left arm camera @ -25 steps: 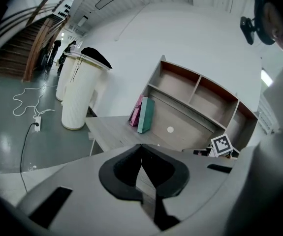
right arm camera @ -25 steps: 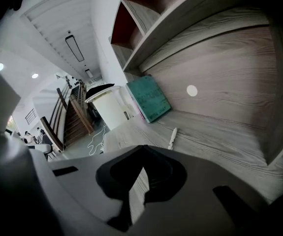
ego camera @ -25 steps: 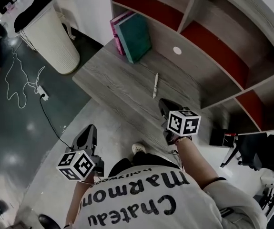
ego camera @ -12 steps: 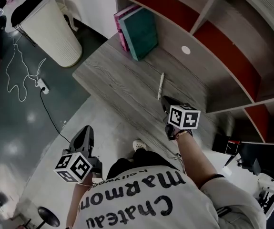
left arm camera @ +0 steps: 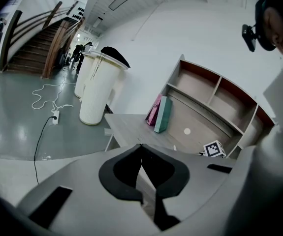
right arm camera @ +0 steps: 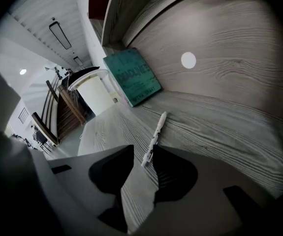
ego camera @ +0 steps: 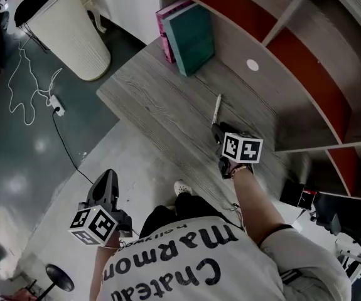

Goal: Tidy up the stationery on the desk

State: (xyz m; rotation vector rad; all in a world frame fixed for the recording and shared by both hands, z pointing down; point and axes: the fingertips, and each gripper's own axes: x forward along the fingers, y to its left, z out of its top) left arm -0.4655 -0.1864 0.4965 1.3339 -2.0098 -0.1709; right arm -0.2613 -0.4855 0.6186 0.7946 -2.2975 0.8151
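Left gripper [left arm camera: 141, 149]: held low over the floor, short of the desk [ego camera: 155, 99]; jaws pressed together, nothing between them.

Right gripper [right arm camera: 143, 149]: tilted down at the desk top. The jaws have just been opening and stand apart. The near end of the pen [right arm camera: 156, 134] is seen in their mouth, close to the right jaw, with no pad pressed on it.

Pen: white and slim, laid flat on the bare wood, running away from the gripper toward the back panel, well apart from the books [ego camera: 189, 33].

Step in hand: judged to be the pickup of the pen, not yet made.

Approach: the jaws are best slid further along the barrel, so that more than the tip is taken, and shifted so that the pen is centred in the gap.

Height: the pads are best brought right down to the wood before closing, as so thin a thing is easily passed over.

Closing: a slow squeeze across the barrel is advised, since a round pen pushed from one side is likely to roll away.

Books: two, teal and pink, leaned at the far left of the desk.

Shelf [ego camera: 306, 55]: open compartments behind the desk, a possible place for the pen, though none is named in the task.
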